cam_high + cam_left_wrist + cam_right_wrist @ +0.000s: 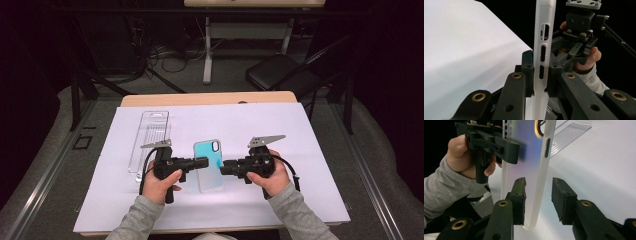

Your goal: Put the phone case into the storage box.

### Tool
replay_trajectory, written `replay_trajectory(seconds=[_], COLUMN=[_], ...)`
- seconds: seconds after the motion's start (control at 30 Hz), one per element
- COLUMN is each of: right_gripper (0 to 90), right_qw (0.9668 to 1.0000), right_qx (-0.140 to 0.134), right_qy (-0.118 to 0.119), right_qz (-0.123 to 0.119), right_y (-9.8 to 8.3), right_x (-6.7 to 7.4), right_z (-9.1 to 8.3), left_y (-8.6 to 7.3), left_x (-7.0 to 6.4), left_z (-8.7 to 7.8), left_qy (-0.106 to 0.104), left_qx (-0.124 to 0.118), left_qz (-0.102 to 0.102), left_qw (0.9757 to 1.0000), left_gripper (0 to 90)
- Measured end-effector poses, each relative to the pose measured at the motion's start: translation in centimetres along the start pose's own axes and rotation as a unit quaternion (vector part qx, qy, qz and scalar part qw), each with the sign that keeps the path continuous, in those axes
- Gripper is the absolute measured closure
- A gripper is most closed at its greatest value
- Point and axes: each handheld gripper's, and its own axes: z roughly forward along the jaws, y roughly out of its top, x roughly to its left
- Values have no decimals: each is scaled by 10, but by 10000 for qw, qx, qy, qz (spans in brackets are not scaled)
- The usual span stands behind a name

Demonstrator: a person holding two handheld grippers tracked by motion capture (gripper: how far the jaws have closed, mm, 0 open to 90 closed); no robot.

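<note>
- Left gripper [204,162]: jaws clamped on the left long edge of the phone case [208,165]. In the left gripper view the pads [529,76] press on both faces of the case's frosted side rail [543,53], next to the button cut-outs.
- Right gripper [224,167]: jaws part open. In the right gripper view the right edge of the case [541,187] stands in the gap between the two pads [520,198]. The left pad lies close against the case face; whether it touches cannot be told. The right pad stands clear of the edge. No grip is set on this side.
- Phone case: translucent, teal-tinted back with a frosted rim, camera cut-out at the far end. It is held between the two grippers above the white sheet [280,200]. In the gripper views it stands on edge, with its lower corner clear of the sheet.
- Left hand [160,186] and right hand [272,177]: each wraps a gripper handle; grey sleeves enter from the near edge of the desk [210,98].
- Clear plastic package [149,142]: lies flat on the sheet, to the left of the left gripper and beyond it, apart from the case.
- Black chair [282,72]: stands on the floor beyond the desk.
</note>
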Motion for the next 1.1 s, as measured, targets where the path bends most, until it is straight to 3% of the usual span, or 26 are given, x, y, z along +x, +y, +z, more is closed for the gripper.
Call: replay_trajectory(seconds=[1.1], right_gripper=[748], right_qw=[9981], right_qx=[254], right_qy=[524], right_qz=[203], right_y=[-3], right_x=[-2], right_z=[6], left_y=[-3], left_x=[-8], left_z=[8], left_qy=[-254], left_qx=[128], left_qz=[20], left_qw=[9996], left_gripper=[810])
